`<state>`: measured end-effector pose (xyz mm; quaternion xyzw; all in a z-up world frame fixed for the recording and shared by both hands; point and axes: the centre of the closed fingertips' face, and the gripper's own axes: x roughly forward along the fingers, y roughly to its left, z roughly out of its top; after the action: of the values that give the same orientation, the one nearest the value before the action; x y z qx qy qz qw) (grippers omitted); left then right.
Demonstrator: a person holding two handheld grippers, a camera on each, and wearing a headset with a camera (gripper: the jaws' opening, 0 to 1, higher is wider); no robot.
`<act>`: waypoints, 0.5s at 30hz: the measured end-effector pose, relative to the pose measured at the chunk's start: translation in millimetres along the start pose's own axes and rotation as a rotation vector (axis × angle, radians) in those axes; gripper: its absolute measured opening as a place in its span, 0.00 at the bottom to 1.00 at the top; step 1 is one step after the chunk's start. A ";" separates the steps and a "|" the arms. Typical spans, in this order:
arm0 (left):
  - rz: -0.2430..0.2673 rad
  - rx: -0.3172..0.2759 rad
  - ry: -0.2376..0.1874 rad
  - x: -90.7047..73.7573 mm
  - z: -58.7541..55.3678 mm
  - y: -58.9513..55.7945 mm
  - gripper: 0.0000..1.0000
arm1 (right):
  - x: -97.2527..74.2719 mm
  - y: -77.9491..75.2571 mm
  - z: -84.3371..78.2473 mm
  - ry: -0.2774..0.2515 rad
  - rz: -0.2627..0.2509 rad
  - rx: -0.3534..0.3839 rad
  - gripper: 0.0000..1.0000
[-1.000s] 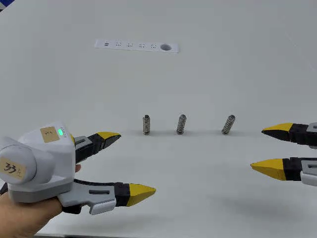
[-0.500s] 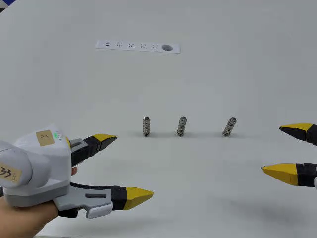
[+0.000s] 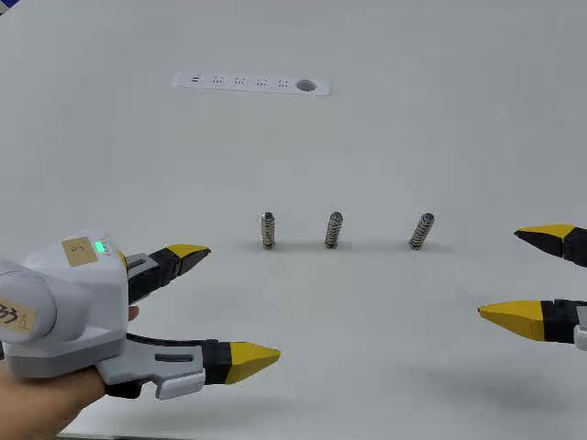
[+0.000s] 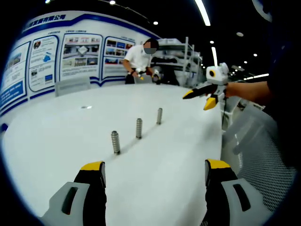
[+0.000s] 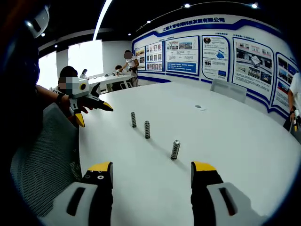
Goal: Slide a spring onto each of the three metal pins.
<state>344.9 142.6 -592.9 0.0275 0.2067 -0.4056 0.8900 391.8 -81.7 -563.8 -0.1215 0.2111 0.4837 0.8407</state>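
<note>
Fingers (image 3: pixel 249 356): the left gripper (image 3: pixel 240 301) has its yellow-tipped pair spread wide with nothing between them. The right gripper (image 3: pixel 500 273) is likewise wide open and empty.
Left gripper position: low and close to the person, well to the left of the row, tips aimed across the table (image 3: pixel 413 137).
Right gripper position: at the right edge of the head view, well apart from the nearest pin, at about the level of the row.
Pins: left pin (image 3: pixel 268 230), middle pin (image 3: pixel 334 230) and right pin (image 3: pixel 422 231) stand in one row at mid-table, none touching; the gap to the right pin is the widest.
Springs (image 3: pixel 335 236): one coil sits around each pin, reaching down to the table. A bare metal head shows above the coil on the left pin.
Lean: the right pin's coil appears tilted slightly in the head view; the other two stand upright.
Cross-check: the left gripper view shows the three loaded pins ahead of its jaws and the right gripper (image 4: pixel 196 101) beyond them.
Reason for hold: judged, the open, empty jaws are kept to either side so the row is not knocked.
Task status: judged complete, since every pin carries a spring.
Risk: the tilted coil may not be fully seated.
Other: power strip (image 3: pixel 252 83) lies at the far side and is not involved.
</note>
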 end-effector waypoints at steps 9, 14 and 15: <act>0.005 -0.004 -0.002 0.6 -0.5 2.2 0.88 | 0.2 -0.4 -1.8 -0.004 -0.006 0.015 0.69; 0.007 -0.004 -0.002 0.5 0.4 4.3 0.88 | -1.8 -1.8 -3.8 0.000 -0.013 0.025 0.69; 0.008 -0.004 -0.002 0.4 0.4 4.6 0.88 | -2.0 -1.7 -3.8 -0.001 -0.014 0.027 0.69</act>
<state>348.7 145.3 -593.2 0.0261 0.2066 -0.4016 0.8918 391.5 -85.7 -566.3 -0.1115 0.2163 0.4750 0.8457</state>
